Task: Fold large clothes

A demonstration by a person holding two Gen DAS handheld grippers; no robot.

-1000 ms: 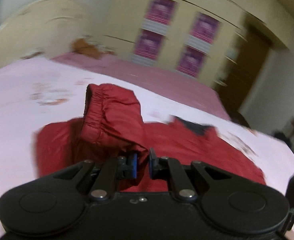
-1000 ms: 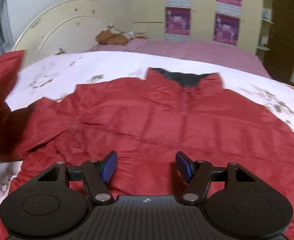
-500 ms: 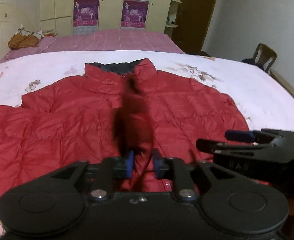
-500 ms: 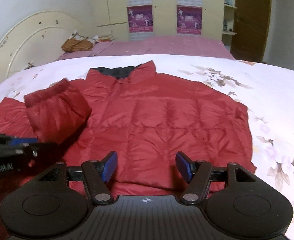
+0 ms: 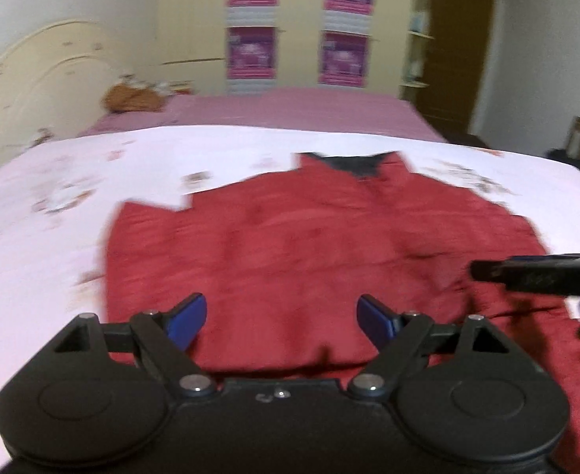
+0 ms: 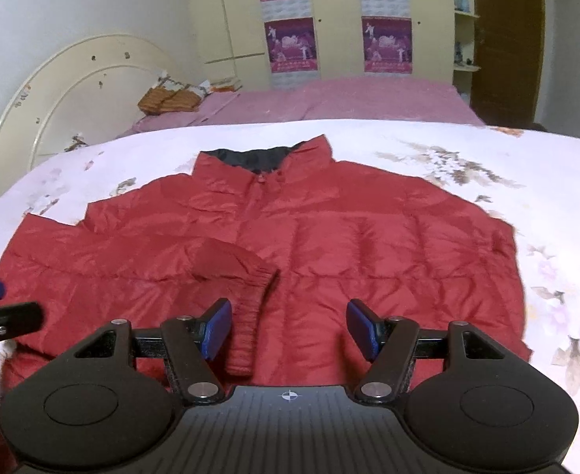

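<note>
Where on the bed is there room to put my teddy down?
Bare floral sheet lies between the red jacket collar and the pink blanket, and right of the jacket. The middle is crowded: the jacket, its folded sleeve across it.

Red quilted jacket (image 6: 329,245) with a black collar lining (image 6: 254,158) lies on a white floral bedspread (image 6: 487,166); pink sheet (image 6: 329,98) beyond, cream headboard (image 6: 72,91), purple posters (image 6: 290,45), blue finger pads (image 6: 216,328)

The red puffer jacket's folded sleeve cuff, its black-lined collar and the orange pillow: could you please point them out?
sleeve cuff (image 6: 250,316), right wrist view, on the ribbed elastic band.
collar (image 6: 262,160), right wrist view, on the black lining.
orange pillow (image 6: 167,98), right wrist view, on its middle.
</note>
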